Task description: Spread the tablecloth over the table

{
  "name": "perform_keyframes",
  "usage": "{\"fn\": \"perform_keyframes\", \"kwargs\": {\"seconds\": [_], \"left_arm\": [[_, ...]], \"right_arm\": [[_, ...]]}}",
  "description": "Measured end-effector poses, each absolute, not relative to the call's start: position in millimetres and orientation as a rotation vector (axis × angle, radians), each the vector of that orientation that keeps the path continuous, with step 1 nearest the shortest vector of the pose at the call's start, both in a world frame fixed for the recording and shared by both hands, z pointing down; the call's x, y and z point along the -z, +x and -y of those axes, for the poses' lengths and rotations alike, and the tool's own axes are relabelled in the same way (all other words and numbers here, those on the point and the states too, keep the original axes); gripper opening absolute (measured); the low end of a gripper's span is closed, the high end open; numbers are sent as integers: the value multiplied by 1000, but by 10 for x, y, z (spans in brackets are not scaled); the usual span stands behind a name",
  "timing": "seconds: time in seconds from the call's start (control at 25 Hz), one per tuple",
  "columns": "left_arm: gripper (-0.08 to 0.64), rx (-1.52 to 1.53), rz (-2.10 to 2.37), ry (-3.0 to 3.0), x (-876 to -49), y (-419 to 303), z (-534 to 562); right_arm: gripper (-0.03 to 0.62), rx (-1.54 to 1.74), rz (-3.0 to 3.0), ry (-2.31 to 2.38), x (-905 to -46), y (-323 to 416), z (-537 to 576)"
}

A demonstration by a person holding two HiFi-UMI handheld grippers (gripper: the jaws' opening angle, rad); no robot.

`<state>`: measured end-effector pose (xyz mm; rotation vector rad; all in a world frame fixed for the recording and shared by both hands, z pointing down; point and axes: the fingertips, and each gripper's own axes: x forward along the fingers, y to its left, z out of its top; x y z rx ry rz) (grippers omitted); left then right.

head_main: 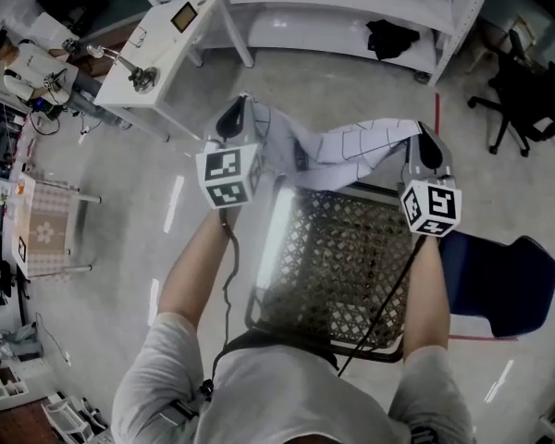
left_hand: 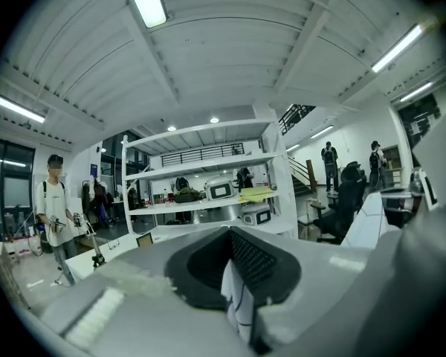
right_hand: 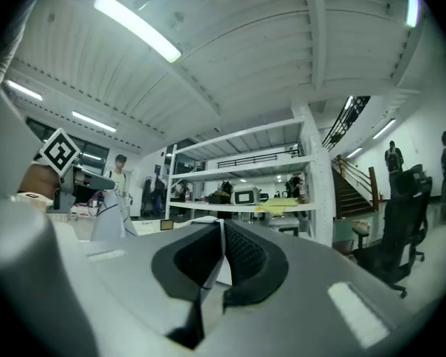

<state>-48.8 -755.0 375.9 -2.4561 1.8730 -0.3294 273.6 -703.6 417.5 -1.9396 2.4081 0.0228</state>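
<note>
A white tablecloth [head_main: 351, 146] with thin dark grid lines hangs stretched between my two grippers, above the far edge of a dark lattice-top table [head_main: 333, 257]. My left gripper [head_main: 243, 109] is shut on one corner of the cloth, my right gripper [head_main: 425, 137] on another. In the left gripper view, a fold of the tablecloth [left_hand: 238, 300] is pinched between the dark pads of the left gripper [left_hand: 230, 233]. In the right gripper view, a thin edge of the tablecloth [right_hand: 222, 251] sits in the shut jaws of the right gripper [right_hand: 221, 225], and more tablecloth [right_hand: 108, 218] hangs at the left.
A blue chair [head_main: 499, 280] stands right of the table. A white workbench [head_main: 166, 54] and white shelving [head_main: 351, 17] lie ahead. A black office chair [head_main: 527, 109] is at the far right. A person [head_main: 28, 63] stands at the far left.
</note>
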Motion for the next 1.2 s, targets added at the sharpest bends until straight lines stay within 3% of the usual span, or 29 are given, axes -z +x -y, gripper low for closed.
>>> {"fn": "perform_keyframes", "kwargs": {"seconds": [0.24,0.56,1.2], "left_arm": [[21,353,-1891,-2483,-3768,-581,7457],[21,418,-1860,-2548,-4030,-635,7128],[22,444,-1800,-2483,-3612,-1066,6452]], "right_arm": [[8,-171,-2177,-2196,-3822,3873,6567],[8,-258,-2131,-2434,-3740,4648,5821],[8,-201,-2397,-2395,-3916,4377,5120]]}}
